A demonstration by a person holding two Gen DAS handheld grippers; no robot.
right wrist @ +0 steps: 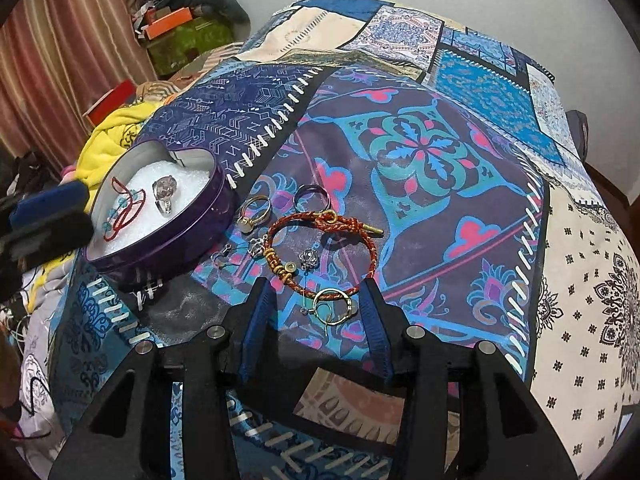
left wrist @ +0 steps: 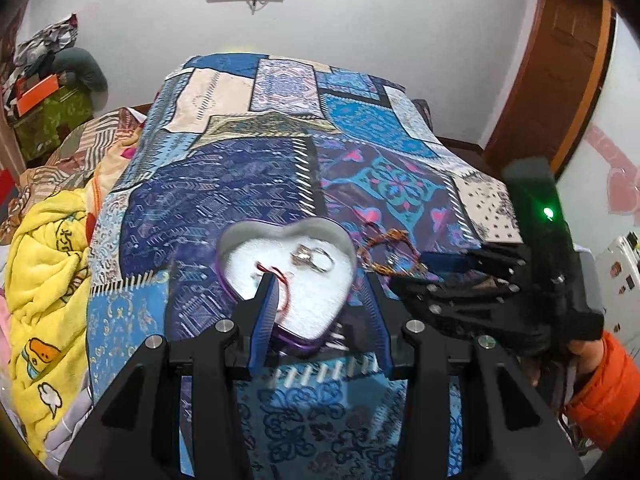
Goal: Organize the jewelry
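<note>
A purple heart-shaped tin (left wrist: 226, 246) (right wrist: 192, 224) lined with white foam holds a silver ring (left wrist: 316, 260) (right wrist: 166, 194) and a red cord bracelet (left wrist: 285, 288) (right wrist: 124, 208). My left gripper (left wrist: 320, 282) is open over the tin's near point, one finger above the foam and the other outside the right wall. On the cloth beside the tin lie a red-gold braided bracelet (right wrist: 324, 248) (left wrist: 384, 252), a gold ring (right wrist: 254, 210), a purple ring (right wrist: 312, 196) and silver earrings (right wrist: 308, 258). My right gripper (right wrist: 314, 286) is open low over the bracelet's near end and a gold hoop (right wrist: 332, 304).
A blue patchwork cloth (right wrist: 420, 152) covers the table, which drops off at the right. A yellow blanket (left wrist: 44, 272) and piled boxes (left wrist: 44, 96) lie to the left. A wooden door (left wrist: 560, 60) stands at the back right. An orange sleeve (left wrist: 612, 380) holds the right gripper.
</note>
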